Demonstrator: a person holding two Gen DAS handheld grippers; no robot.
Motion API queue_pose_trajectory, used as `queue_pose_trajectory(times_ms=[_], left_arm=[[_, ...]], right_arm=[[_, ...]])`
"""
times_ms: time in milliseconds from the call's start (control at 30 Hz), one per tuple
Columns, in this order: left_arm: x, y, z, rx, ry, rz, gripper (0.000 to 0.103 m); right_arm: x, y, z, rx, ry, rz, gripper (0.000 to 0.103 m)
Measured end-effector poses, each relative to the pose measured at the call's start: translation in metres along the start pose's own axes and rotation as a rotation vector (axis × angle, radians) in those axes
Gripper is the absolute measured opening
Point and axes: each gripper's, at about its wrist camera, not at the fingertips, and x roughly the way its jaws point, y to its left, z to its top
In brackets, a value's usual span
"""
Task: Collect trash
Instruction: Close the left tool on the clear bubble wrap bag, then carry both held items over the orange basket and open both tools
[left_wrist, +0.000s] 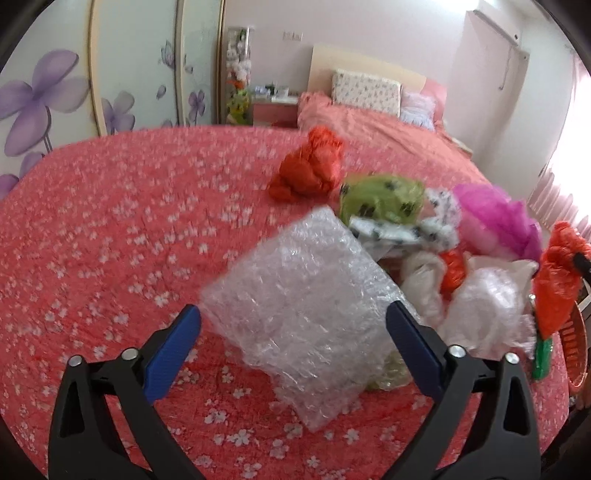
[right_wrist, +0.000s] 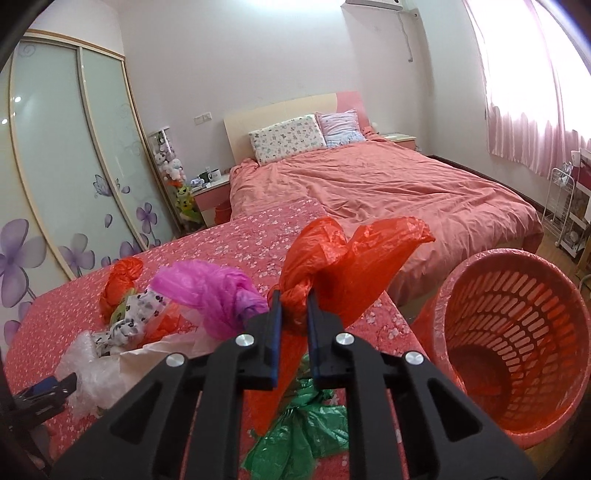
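Bedspread (floral), right tongs on orange bag

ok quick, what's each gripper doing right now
left gripper: open, bubble wrap between its fingers, not gripped
right gripper: shut on orange bag

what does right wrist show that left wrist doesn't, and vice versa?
Right wrist only: inside of the red basket, empty as far as visible; the right gripper shut on an orange bag; a green bag under it.

Left wrist only: the left gripper open around a bubble-wrap bag, fingers not pressing it; a green spotted bag.

Both: magenta bag, the pile on the floral cover, bed, wardrobe.
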Motion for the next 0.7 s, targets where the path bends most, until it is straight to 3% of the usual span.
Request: queue_pose_trajectory(times_ms=[133,167,233,333,700], left_arm=[[0.011,0.003,-0.006,-0.024,0.043,-0.051,0.062],[0.01,0.004,-0.007,-0.03,0.039,-0.064,0.059],[0.006,0.004,-0.007,-0.02,0.021,-0.068,0.041],[-0.004,0.005,-0.007,-0.021,0.003,-0.083,0.025],[-0.054,0.012,0.008,-0.018,-0.108,-0.075,0.019]], right_arm=[[-0.003,0.002,-0.004,-0.01,0.003,-0.005,0.013],[-0.004,0.003,-0.004,-0.011,0.003,-0.006,0.013],[-0.007,0.003,-0.004,-0.009,0.0,-0.006,0.013],[-0.015,0.002,-0.002,-0.006,-0.01,-0.007,0.013],[-0.049,0.002,0.005,0.002,-0.062,0.015,0.013]])
